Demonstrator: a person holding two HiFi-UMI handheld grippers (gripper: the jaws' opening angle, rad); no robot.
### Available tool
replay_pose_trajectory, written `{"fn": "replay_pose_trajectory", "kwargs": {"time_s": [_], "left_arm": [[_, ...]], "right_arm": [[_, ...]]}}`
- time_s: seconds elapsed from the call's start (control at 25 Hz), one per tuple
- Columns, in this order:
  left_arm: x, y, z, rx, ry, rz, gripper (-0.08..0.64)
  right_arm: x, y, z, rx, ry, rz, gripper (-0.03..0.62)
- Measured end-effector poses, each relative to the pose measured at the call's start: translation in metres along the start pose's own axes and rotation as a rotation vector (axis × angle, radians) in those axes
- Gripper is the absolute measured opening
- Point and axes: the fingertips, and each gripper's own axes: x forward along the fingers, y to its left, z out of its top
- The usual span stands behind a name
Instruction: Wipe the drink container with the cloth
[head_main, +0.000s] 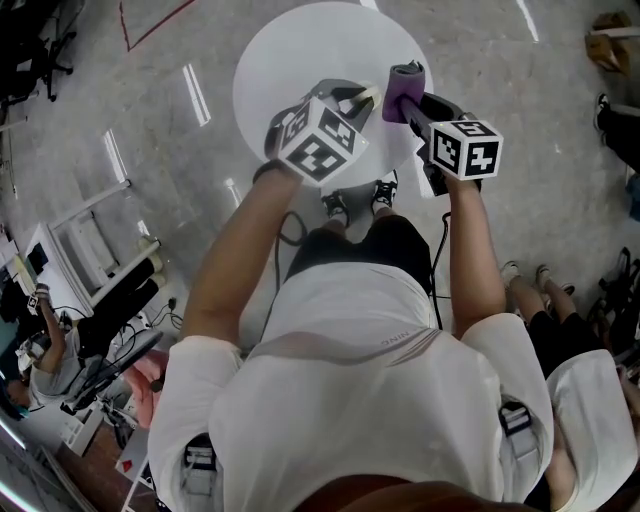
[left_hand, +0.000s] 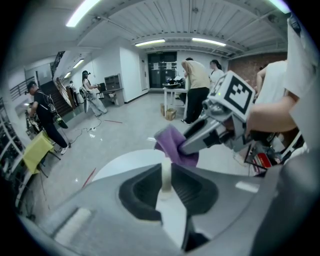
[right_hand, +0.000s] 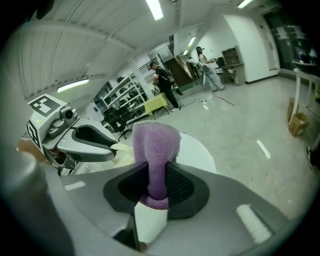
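Observation:
Over the round white table (head_main: 290, 50) I hold both grippers up in the air. The left gripper (head_main: 355, 100) is shut on a pale cream drink container (left_hand: 166, 176); only a narrow strip of it shows between the jaws. From the right gripper view the same container (right_hand: 124, 152) pokes out past the left gripper (right_hand: 107, 147). My right gripper (head_main: 405, 108) is shut on a folded purple cloth (right_hand: 155, 150), which sticks out beyond its jaws. The cloth (left_hand: 172, 144) hangs just beyond the container, close to it; I cannot tell whether they touch.
My feet stand at the table's near edge. Another person (head_main: 590, 400) stands at my right. A desk with equipment (head_main: 90, 260) is at the left, a cardboard box (head_main: 610, 40) at the far right. Several people and a yellow chair (left_hand: 35, 150) are further off.

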Motion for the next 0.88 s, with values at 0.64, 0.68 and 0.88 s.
{"fn": "replay_pose_trajectory", "kwargs": {"time_s": [0.64,0.68,0.88], "left_arm": [[0.001,0.005,-0.002,-0.035,-0.012,0.008,0.058],[0.001,0.005,-0.002,-0.036,-0.012,0.008,0.058],[0.003,0.005,-0.001,-0.047,-0.015,0.01,0.058]], "right_arm": [[0.064,-0.012,-0.035,-0.288,0.318,0.018,0.095],[0.069,-0.016,-0.041,-0.305,0.338,0.013,0.095],[0.08,-0.027,-0.066,-0.337,0.447,-0.016,0.095]]}}
